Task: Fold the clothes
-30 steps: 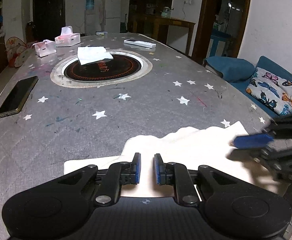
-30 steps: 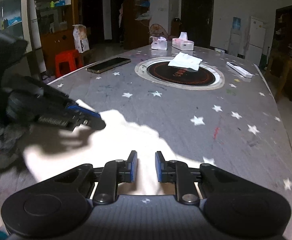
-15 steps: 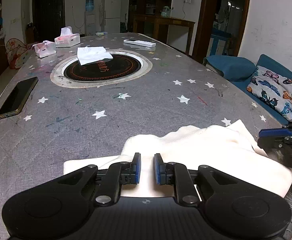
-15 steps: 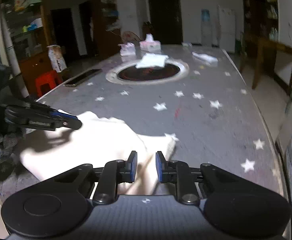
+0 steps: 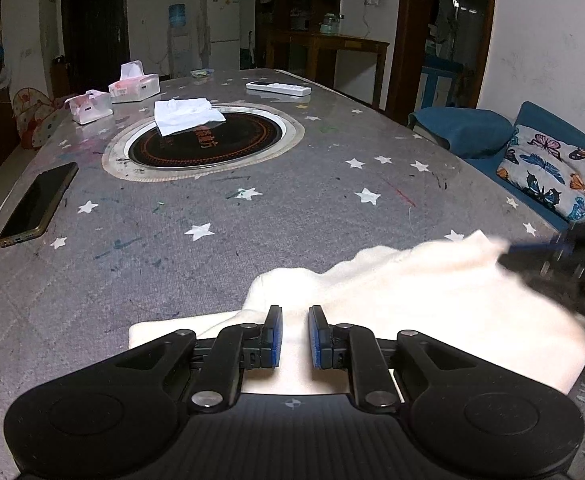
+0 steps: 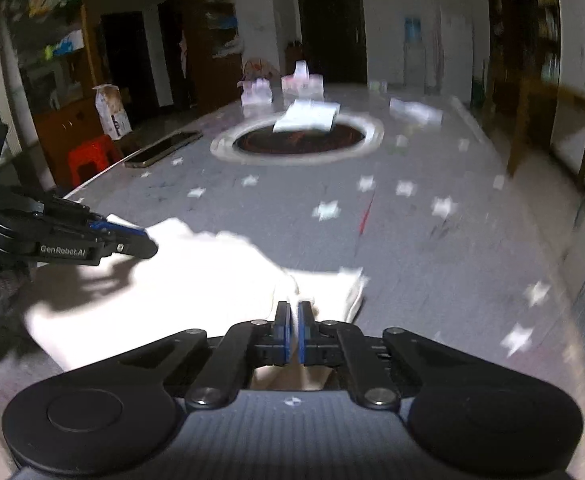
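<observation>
A white garment (image 5: 432, 300) lies bunched at the near edge of the grey star-patterned table (image 5: 252, 220). My left gripper (image 5: 294, 336) is open, its blue pads over the garment's near left part. In the right wrist view the garment (image 6: 172, 272) spreads left and centre. My right gripper (image 6: 293, 330) has its jaws nearly together on a fold of the garment's right side. The right gripper shows blurred at the right edge of the left wrist view (image 5: 564, 264). The left gripper shows at the left of the right wrist view (image 6: 124, 236).
A phone (image 5: 38, 204) lies at the table's left edge. A round black hotplate (image 5: 204, 142) sits mid-table with a folded white cloth (image 5: 184, 114) on it. Two tissue boxes (image 5: 132, 88) and a remote (image 5: 278, 88) stand farther back. A blue sofa with a butterfly cushion (image 5: 552, 172) is at the right.
My right gripper has swung to the garment's right side and closed its jaws on a fold there. The garment's right part has bunched up. My left gripper has stayed open in place.
</observation>
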Demonstrator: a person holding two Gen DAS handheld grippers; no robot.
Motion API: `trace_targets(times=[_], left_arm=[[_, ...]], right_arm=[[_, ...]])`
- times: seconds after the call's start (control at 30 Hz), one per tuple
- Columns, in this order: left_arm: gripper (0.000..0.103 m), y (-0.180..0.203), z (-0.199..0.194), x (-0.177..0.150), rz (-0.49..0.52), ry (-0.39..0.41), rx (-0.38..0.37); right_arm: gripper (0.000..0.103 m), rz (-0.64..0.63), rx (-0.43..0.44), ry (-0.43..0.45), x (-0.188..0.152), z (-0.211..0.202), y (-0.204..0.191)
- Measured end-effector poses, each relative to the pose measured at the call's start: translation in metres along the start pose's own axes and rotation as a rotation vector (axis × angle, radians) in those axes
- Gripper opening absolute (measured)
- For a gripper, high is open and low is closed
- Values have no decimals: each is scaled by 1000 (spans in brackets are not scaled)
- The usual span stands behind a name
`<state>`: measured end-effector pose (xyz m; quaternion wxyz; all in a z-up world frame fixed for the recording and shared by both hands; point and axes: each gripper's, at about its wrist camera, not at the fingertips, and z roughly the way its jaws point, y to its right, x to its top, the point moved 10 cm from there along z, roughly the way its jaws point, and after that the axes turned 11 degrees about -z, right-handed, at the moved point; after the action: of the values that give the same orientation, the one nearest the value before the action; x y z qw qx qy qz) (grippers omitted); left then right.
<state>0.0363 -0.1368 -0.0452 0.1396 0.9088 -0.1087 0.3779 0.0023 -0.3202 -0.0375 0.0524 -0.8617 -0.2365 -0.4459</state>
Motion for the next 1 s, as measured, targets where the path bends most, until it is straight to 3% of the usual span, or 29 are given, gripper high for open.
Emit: trace_targets(times=[0.07, 0.23, 0.43, 0.6, 0.7, 0.83, 1.0], left_arm=[[17, 0, 0, -1, 3, 4, -1], [17, 2, 0, -2, 24, 19, 8], [17, 3, 0, -2, 34, 25, 15], [18, 5, 0, -3, 44, 31, 25], [18, 5, 0, -4, 46, 34, 26], [18, 4, -1, -5, 46, 37, 23], [19, 3, -3, -6, 43, 50, 18]], right_arm=[[3, -77, -54, 22, 8, -7, -1], [3, -152, -85, -45, -15, 15, -6], [5, -122, -76, -5, -7, -8, 1], [5, -138, 26, 52, 3, -38, -28], [5, -143, 78, 37, -5, -35, -49], [2, -115, 65, 2, -31, -24, -51], [2, -82, 64, 9, -33, -29, -48]])
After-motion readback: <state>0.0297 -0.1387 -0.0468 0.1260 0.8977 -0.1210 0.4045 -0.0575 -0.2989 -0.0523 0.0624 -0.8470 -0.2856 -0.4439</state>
